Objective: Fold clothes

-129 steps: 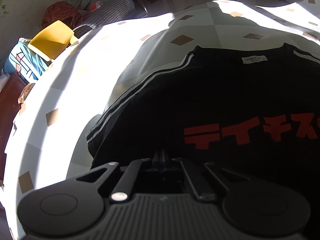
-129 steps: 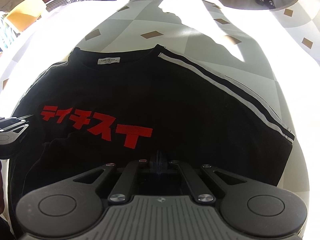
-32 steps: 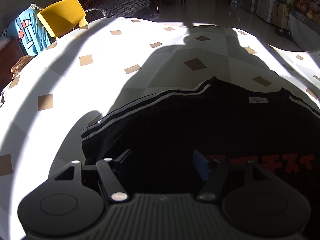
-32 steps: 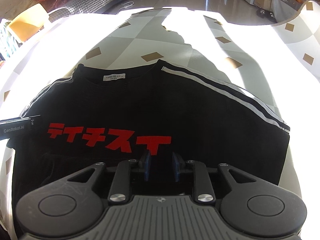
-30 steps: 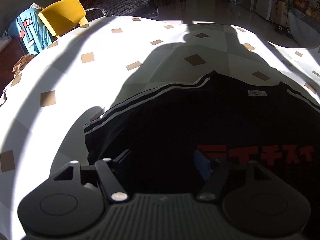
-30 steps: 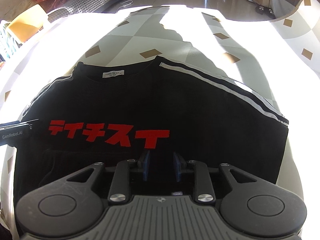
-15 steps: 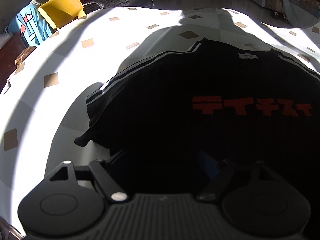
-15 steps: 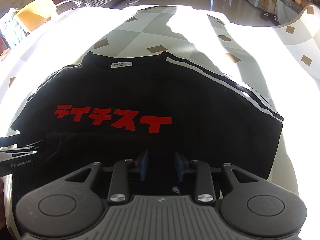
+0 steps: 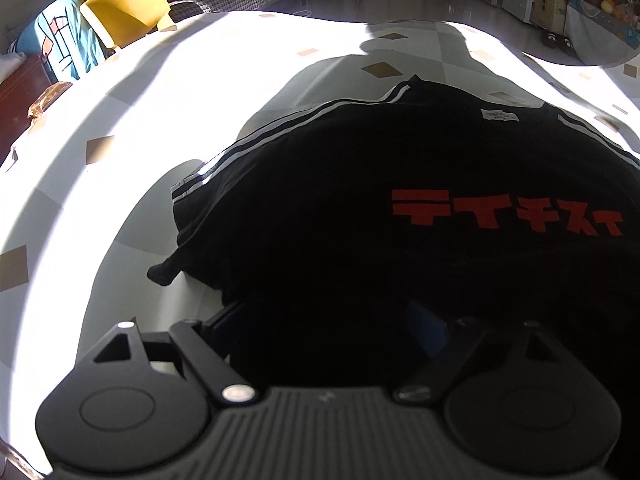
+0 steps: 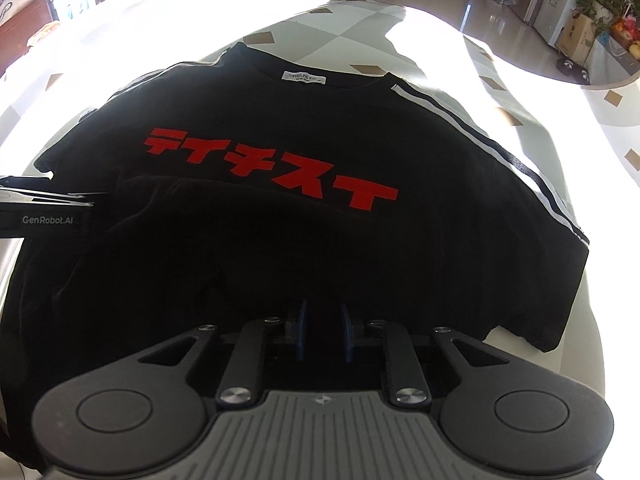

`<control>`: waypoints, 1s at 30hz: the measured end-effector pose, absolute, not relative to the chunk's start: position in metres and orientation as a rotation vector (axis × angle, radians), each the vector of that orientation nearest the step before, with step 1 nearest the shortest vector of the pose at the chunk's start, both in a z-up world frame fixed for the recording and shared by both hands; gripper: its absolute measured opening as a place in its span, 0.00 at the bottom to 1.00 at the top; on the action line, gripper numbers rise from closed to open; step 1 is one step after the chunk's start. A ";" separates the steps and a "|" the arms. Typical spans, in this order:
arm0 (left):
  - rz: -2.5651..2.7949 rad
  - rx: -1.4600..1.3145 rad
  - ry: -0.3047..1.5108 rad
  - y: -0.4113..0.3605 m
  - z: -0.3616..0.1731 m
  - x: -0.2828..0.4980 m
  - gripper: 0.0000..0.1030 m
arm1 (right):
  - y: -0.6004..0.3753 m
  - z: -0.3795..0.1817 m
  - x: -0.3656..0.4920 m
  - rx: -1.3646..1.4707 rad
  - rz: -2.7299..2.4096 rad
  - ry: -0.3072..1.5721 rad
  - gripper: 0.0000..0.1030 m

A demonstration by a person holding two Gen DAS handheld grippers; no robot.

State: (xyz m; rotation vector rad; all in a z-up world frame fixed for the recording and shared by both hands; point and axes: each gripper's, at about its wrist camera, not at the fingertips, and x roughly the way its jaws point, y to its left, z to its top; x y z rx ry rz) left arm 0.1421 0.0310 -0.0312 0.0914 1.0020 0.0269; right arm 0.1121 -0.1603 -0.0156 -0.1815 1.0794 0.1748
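**Two grippers low over a black tee**

Two grippers hang at the near hem of the tee, which lies front-up on the table, neck label at the far end and red lettering across the chest. White stripes run down the right sleeve, and the same trim shows on the left sleeve in the left wrist view.

Right gripper first: its blue pads stand only a narrow gap apart and the jaws are closing, with dark hem fabric sitting in the gap. Whether the pads are pressing the cloth yet is hard to say; it's all black on black down there.

Over to the left gripper: jaws wide and opening, fingers spread to either side of the hem in deep shadow, nothing pinched. From the right wrist view its branded side pokes in at the left edge, just beside the tee's left flank.

Beyond the table, a yellow chair stands by the far left corner, sunlight blazing across the patterned tabletop.
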 end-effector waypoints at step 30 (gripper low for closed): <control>-0.063 0.142 0.921 0.013 0.000 0.097 0.83 | -0.179 0.013 0.098 -0.037 0.119 1.037 0.25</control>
